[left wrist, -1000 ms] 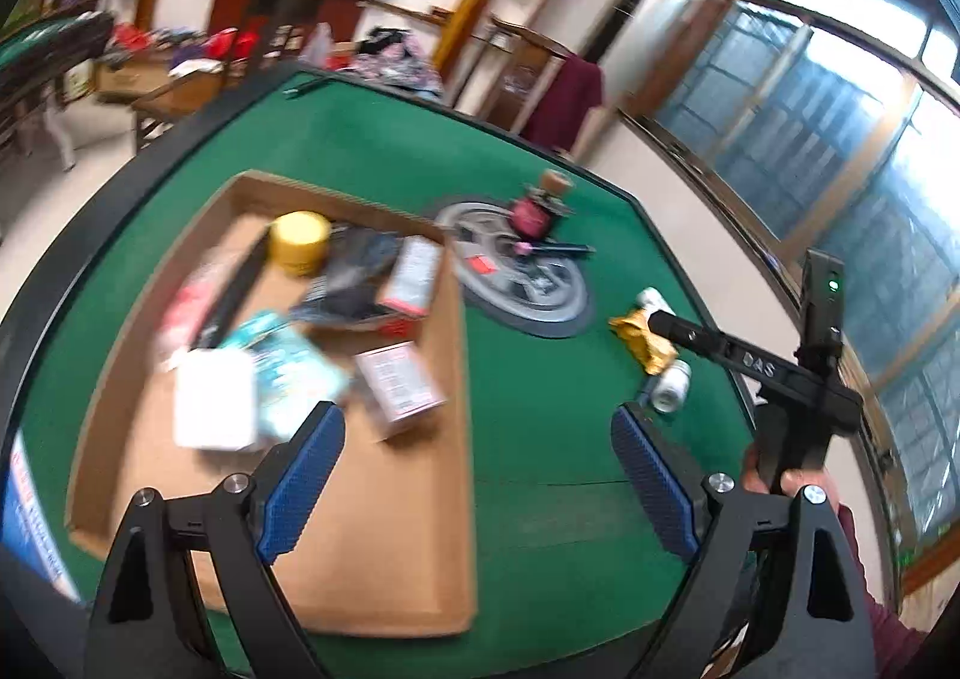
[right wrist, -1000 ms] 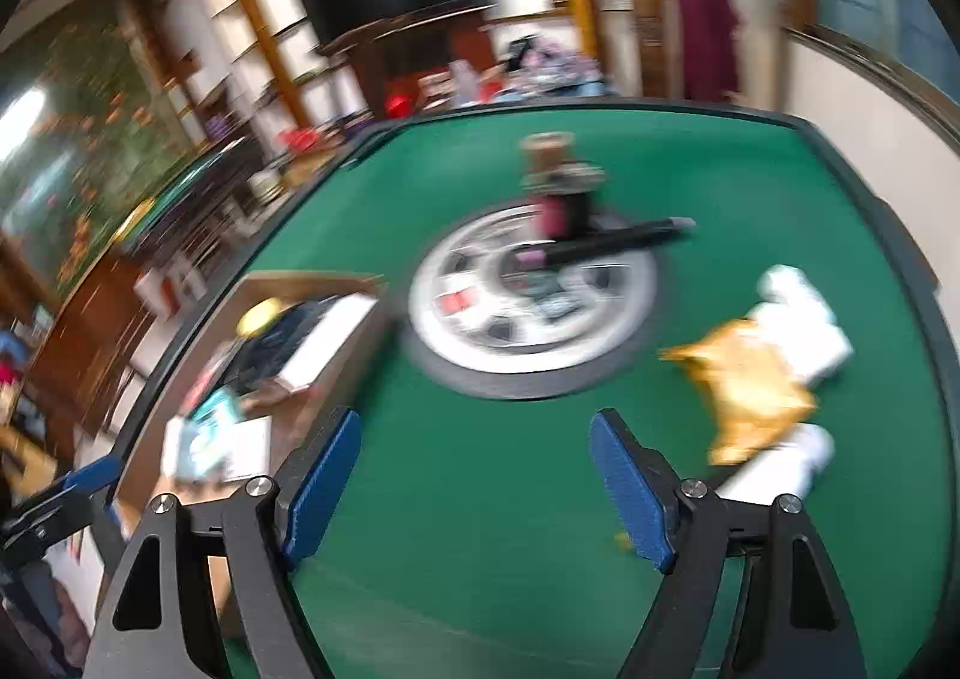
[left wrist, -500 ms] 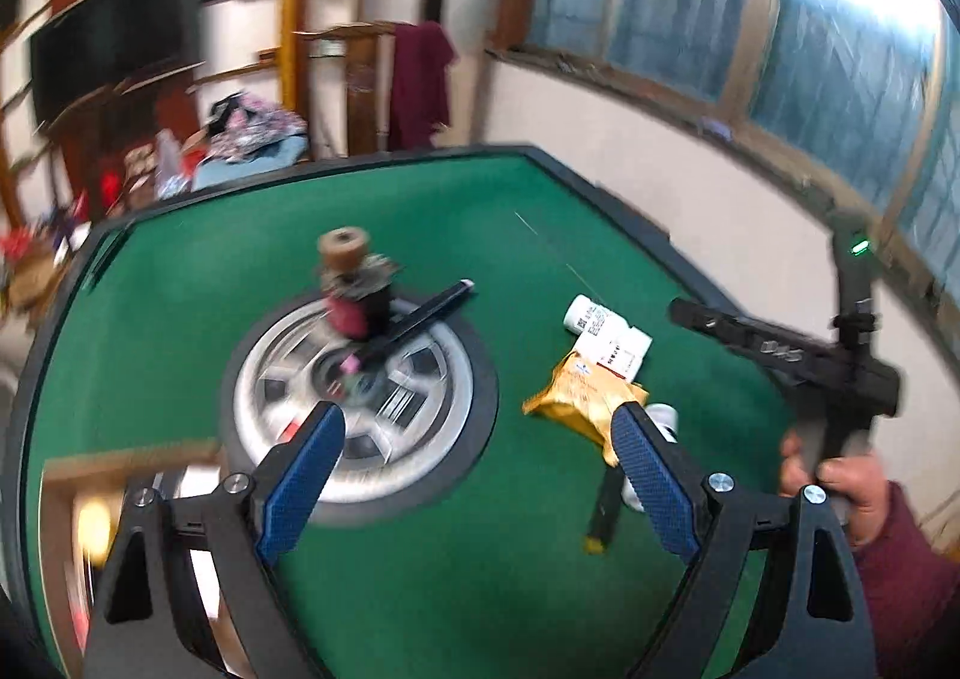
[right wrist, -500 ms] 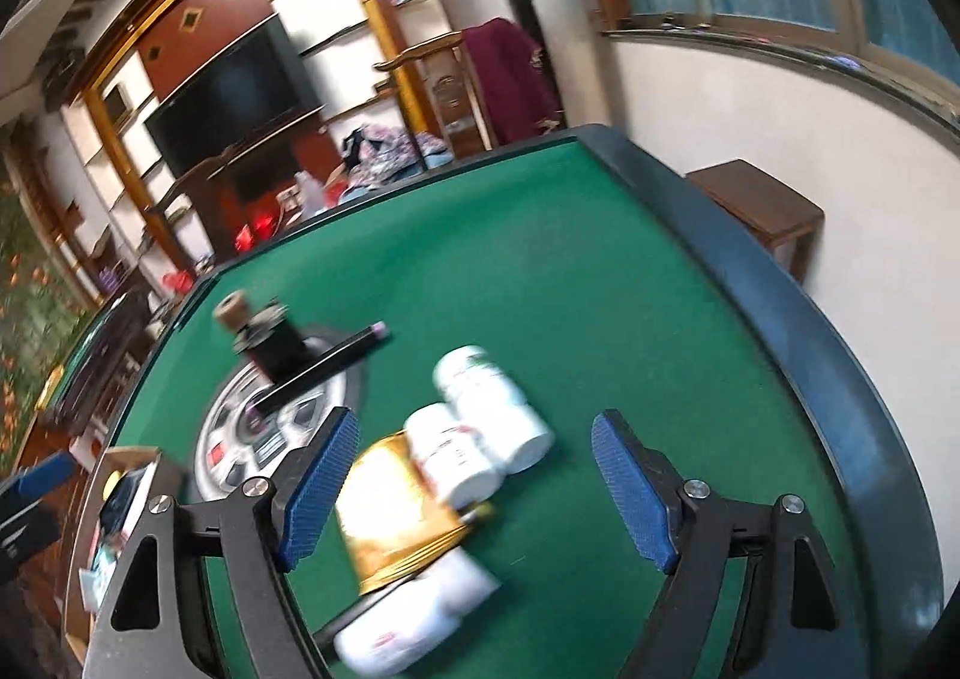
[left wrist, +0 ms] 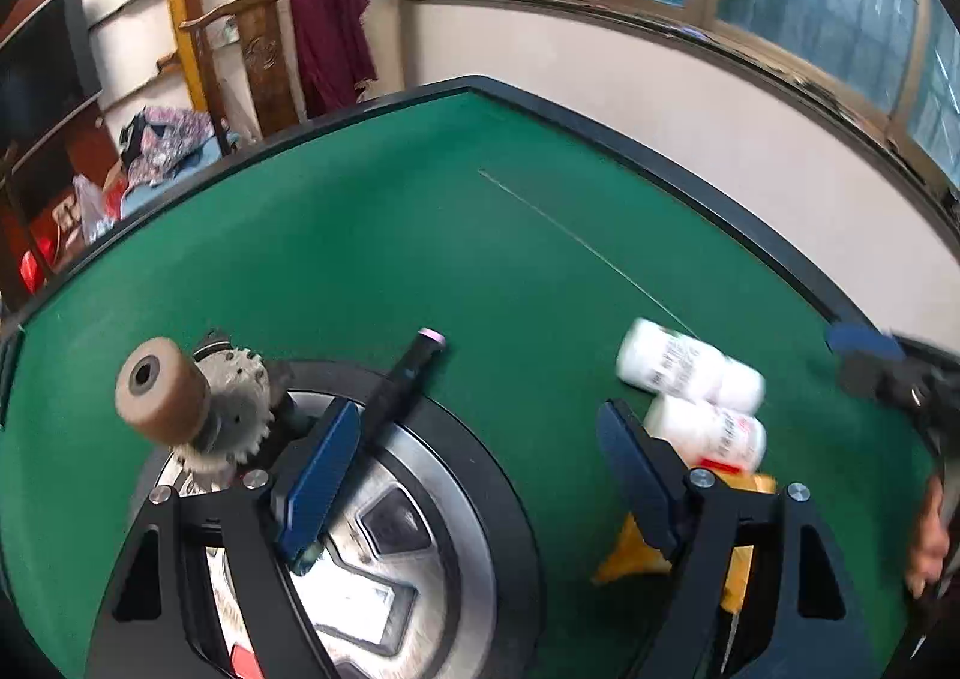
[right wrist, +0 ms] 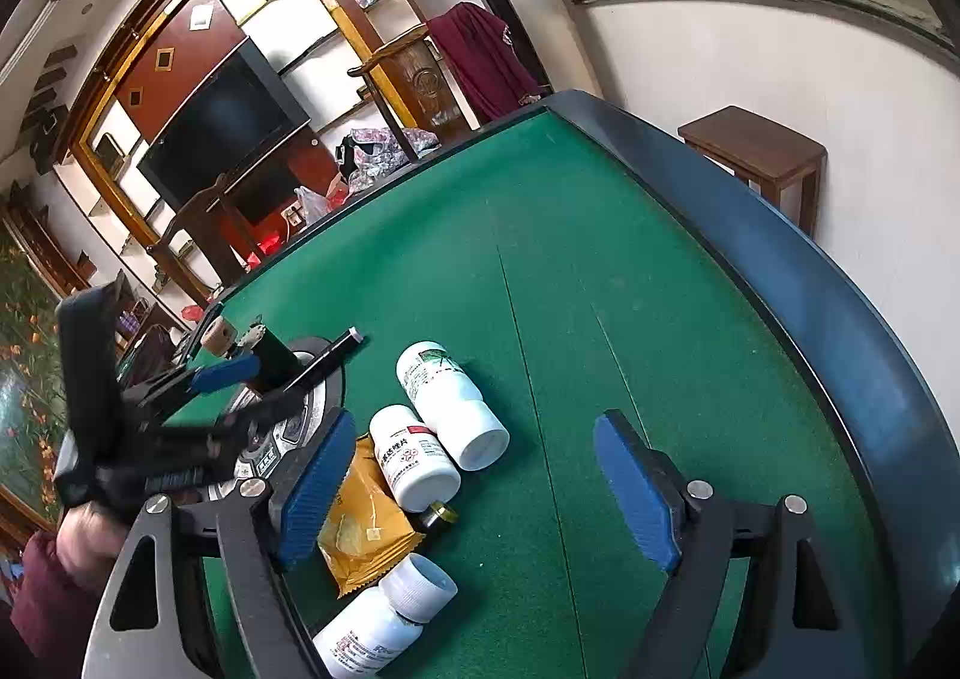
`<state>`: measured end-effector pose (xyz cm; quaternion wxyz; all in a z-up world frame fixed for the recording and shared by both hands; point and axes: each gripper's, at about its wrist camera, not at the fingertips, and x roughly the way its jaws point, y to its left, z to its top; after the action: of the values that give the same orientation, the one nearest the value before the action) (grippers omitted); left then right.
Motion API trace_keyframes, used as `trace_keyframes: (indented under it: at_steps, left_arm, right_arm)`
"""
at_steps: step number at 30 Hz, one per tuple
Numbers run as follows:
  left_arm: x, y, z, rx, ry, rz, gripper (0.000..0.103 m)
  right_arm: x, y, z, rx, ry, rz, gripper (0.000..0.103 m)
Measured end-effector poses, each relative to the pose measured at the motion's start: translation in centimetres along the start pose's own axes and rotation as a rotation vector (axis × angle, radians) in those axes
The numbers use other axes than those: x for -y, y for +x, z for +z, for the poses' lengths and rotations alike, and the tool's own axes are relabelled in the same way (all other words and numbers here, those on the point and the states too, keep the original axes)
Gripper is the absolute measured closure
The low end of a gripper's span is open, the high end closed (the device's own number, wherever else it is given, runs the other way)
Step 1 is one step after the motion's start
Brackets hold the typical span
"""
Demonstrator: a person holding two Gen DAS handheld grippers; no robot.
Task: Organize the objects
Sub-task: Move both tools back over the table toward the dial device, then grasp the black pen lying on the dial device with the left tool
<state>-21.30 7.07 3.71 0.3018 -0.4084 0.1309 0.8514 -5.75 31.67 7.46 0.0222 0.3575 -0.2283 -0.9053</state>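
Note:
Three white pill bottles lie on the green felt: one [right wrist: 453, 406], one [right wrist: 414, 460] beside it, and one [right wrist: 384, 616] nearest me. A yellow packet [right wrist: 366, 523] lies between them. My right gripper [right wrist: 474, 487] is open and empty, just above and right of the bottles. My left gripper [left wrist: 474, 478] is open and empty, over the edge of a wheel-shaped disc [left wrist: 420, 529]. Two bottles [left wrist: 690, 367] and the packet [left wrist: 630, 553] show at its right finger. A black pen [left wrist: 402, 379] leans on the disc beside a spool and gear stack [left wrist: 180, 403].
The table has a dark raised rim [right wrist: 810, 283]. A small brown stool [right wrist: 756, 151] stands beyond it by the wall. A small dark cap [right wrist: 438, 514] lies by the middle bottle. The left gripper [right wrist: 228, 373] shows over the disc in the right wrist view.
Both grippers swung right, away from the cardboard tray, and came lower and closer to the disc and the bottles. The tray has left both views. Both stay open.

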Motion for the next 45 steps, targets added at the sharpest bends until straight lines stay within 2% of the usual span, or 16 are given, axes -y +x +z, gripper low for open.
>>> trace_keyframes:
  at_steps: [3, 7, 9, 11, 12, 13, 15, 20, 22, 23, 24, 25, 29, 36, 41, 45]
  left_arm:
    - [-0.9, 1.8, -0.2, -0.033, -0.033, -0.018, 0.022]
    - [-0.3, 2.7, -0.8, -0.062, 0.021, 0.019, 0.023]
    - [0.3, 3.3, -1.0, -0.089, 0.058, 0.076, 0.023]
    - [0.9, 3.1, -1.0, -0.104, 0.072, 0.122, 0.039]
    - [1.0, 3.0, -1.1, -0.115, 0.067, 0.116, 0.074]
    - [0.9, 3.3, -1.3, -0.158, 0.034, 0.068, 0.099]
    - [1.1, 2.8, -2.1, -0.155, 0.023, 0.078, 0.103]
    - [1.6, 0.9, -4.2, -0.155, 0.008, 0.07, 0.103]
    - [1.8, -0.5, -4.0, -0.088, 0.039, 0.079, 0.099]
    - [1.6, -1.0, -3.5, -0.049, 0.041, 0.087, 0.092]
    - [0.9, -1.1, -2.9, -0.028, 0.018, 0.087, 0.065]
    - [0.2, -1.0, -2.3, -0.014, -0.016, 0.075, 0.046]
    - [-1.6, 0.9, -1.1, 0.003, -0.111, 0.036, 0.044]
    - [-2.6, 3.8, 0.1, -0.005, -0.114, 0.014, 0.045]
    - [-2.2, 4.5, 0.6, -0.028, -0.084, 0.084, 0.045]
    - [-0.7, 4.4, 0.0, -0.084, -0.035, 0.169, 0.037]
  right_arm:
    - [-0.2, 0.5, -0.1, -0.019, -0.002, 0.01, 0.016]
    - [-0.6, 0.7, -0.3, -0.029, -0.014, 0.018, 0.016]
    - [-0.6, 0.9, -0.3, -0.035, -0.014, 0.018, 0.016]
    - [-0.3, 1.1, -0.5, -0.045, -0.004, 0.021, 0.016]
    - [-0.2, 1.2, -0.5, -0.051, 0.004, 0.022, 0.016]
    - [0.0, 1.3, -0.4, -0.055, 0.011, 0.021, 0.016]
    - [0.4, 1.4, -0.5, -0.064, 0.029, 0.023, 0.016]
    - [0.8, 1.6, -0.5, -0.076, 0.048, 0.026, 0.016]
    - [0.7, 1.5, -0.5, -0.074, 0.048, 0.03, 0.016]
    - [0.6, 1.5, -0.5, -0.073, 0.045, 0.03, 0.016]
    - [0.4, 1.5, -0.6, -0.073, 0.041, 0.031, 0.016]
    - [0.3, 1.5, -0.6, -0.074, 0.036, 0.033, 0.016]
    - [-0.4, 1.3, -0.9, -0.067, -0.004, 0.022, 0.016]
    - [-0.8, 2.0, -0.9, -0.089, -0.022, 0.023, 0.016]
    - [-0.7, 2.5, -1.2, -0.114, -0.011, 0.034, 0.016]
    - [-0.5, 2.6, -1.3, -0.121, 0.005, 0.039, 0.016]
